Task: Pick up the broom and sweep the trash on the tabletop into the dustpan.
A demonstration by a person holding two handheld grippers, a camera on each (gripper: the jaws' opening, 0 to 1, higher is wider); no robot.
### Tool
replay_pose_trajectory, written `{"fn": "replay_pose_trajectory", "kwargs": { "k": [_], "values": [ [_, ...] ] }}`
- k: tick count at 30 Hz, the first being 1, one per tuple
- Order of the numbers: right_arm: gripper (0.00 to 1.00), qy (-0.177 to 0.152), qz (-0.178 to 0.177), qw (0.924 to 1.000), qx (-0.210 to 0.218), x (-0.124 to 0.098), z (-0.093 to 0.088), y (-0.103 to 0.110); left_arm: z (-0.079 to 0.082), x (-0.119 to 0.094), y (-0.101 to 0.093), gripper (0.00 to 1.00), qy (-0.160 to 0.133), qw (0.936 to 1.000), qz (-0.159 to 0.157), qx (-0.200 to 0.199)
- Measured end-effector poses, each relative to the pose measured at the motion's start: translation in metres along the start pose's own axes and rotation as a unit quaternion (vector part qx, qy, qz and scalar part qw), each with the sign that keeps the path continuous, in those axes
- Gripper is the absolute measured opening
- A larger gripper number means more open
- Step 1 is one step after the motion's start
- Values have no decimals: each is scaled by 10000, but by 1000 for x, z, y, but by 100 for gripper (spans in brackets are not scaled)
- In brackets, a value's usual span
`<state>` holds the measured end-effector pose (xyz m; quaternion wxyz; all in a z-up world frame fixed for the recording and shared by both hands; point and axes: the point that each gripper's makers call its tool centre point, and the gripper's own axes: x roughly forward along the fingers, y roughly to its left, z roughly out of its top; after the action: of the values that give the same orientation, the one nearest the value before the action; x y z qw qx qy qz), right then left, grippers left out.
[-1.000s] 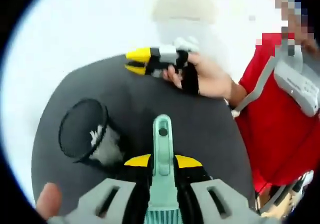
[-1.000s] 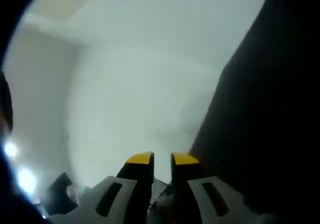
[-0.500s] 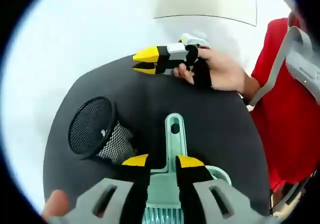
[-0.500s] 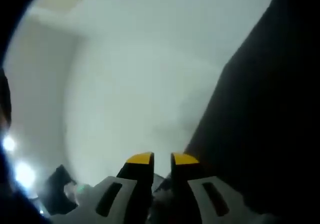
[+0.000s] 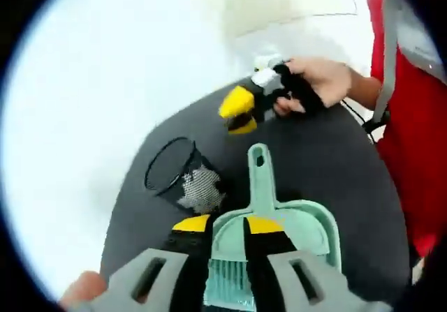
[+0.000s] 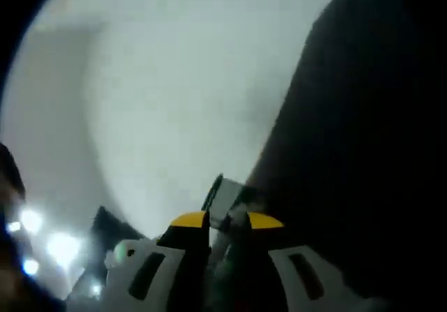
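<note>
Round dark grey table: mint-green plastic dustpan with broom, near side. Black mesh cup tipped, left. Left tongs clamped on broom. Right tongs, far side, together.

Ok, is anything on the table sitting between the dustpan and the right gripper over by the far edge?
Nothing visible does. In the left gripper view the dustpan lies on the dark table, its handle pointing toward the right gripper, with bare tabletop between them. The mesh cup lies on its side, off to the left of that line.
</note>
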<state>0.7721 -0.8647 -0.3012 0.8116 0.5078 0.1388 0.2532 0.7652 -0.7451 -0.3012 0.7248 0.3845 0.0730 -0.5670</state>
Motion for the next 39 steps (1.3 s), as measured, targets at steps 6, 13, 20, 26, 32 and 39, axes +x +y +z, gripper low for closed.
{"fn": "replay_pose_trajectory", "kwargs": {
  "k": [6, 13, 20, 26, 32, 39],
  "values": [
    [24, 662, -183, 9976, 133, 2, -32, -1, -9, -4, -15, 10, -673, 9965, -4, -501],
    [14, 737, -277, 9968, 120, 6, -33, -4, -20, 5, -20, 8, -531, 9976, -225, -389],
    [15, 759, -304, 9967, 18, 4, -33, -7, -27, 5, -22, 0, -348, 9991, -230, -119],
    [18, 858, -210, 9957, 271, 5, -41, -4, -28, 4, -22, 0, -447, 9987, -176, -172],
    [13, 803, -244, 9958, 368, 9, -38, -9, -29, 4, -23, 0, -622, 9975, -224, -258],
    [13, 786, -236, 9959, 391, 6, -36, 2, -26, 5, -17, 2, -626, 9960, -254, -593]
  ]
}}
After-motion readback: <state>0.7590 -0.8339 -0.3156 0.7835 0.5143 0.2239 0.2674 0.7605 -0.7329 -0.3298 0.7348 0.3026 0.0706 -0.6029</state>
